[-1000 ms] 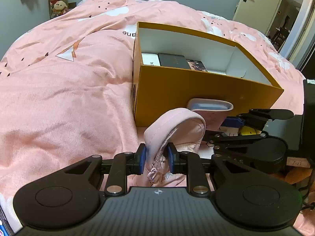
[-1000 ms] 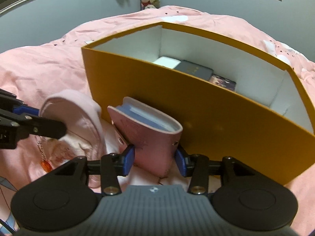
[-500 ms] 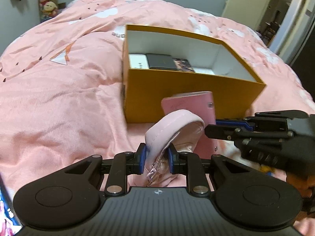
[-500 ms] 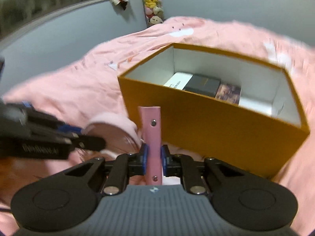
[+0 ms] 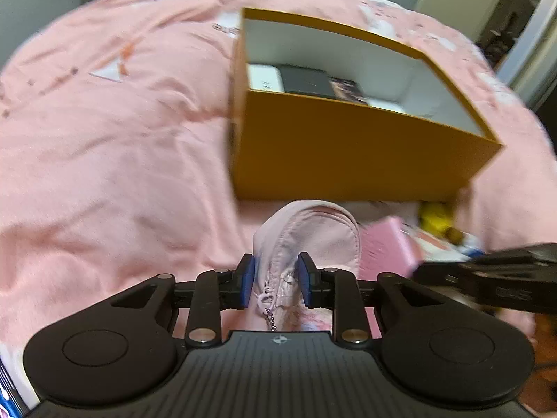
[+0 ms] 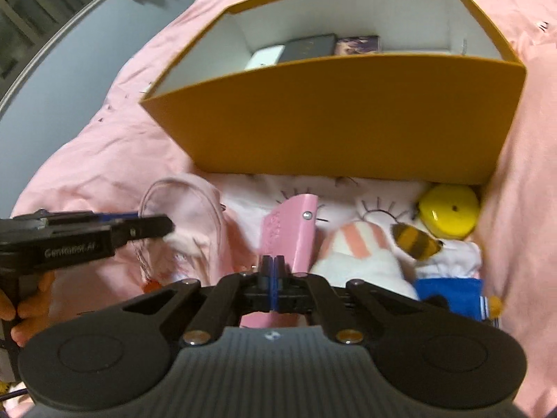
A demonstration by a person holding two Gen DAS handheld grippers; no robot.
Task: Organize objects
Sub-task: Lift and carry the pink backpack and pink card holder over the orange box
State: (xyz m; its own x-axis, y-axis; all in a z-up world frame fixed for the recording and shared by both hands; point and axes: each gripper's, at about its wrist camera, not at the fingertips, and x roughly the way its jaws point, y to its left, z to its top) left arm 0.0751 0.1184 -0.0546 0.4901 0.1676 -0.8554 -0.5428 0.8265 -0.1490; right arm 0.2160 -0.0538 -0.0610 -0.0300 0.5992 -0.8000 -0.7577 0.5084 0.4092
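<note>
A pink duvet (image 5: 104, 160) is covering the bed, and an open orange cardboard box (image 5: 348, 160) is sitting on it. Inside the box, along its far wall, a white box (image 6: 264, 57), a black box (image 6: 308, 47) and a dark picture card (image 6: 357, 42) are lying flat in a row.

In front of the box a pale pink fabric pouch (image 5: 313, 233) is standing with its rounded end up, zipper and chain hanging down. The left gripper (image 5: 275, 280) is clamping its jaws on the pouch's lower part.

Beside it a pink snap wallet (image 6: 292, 233) is lying with its long axis pointing towards the box, two metal studs along one edge. The right gripper (image 6: 273, 268) is just at the wallet's near end, its jaws pressed together with nothing visibly between them.

To the right, a white plush with pink stripes (image 6: 362, 254), a yellow round case (image 6: 449, 212) and a bee-striped piece (image 6: 416, 242) are lying against the box.
</note>
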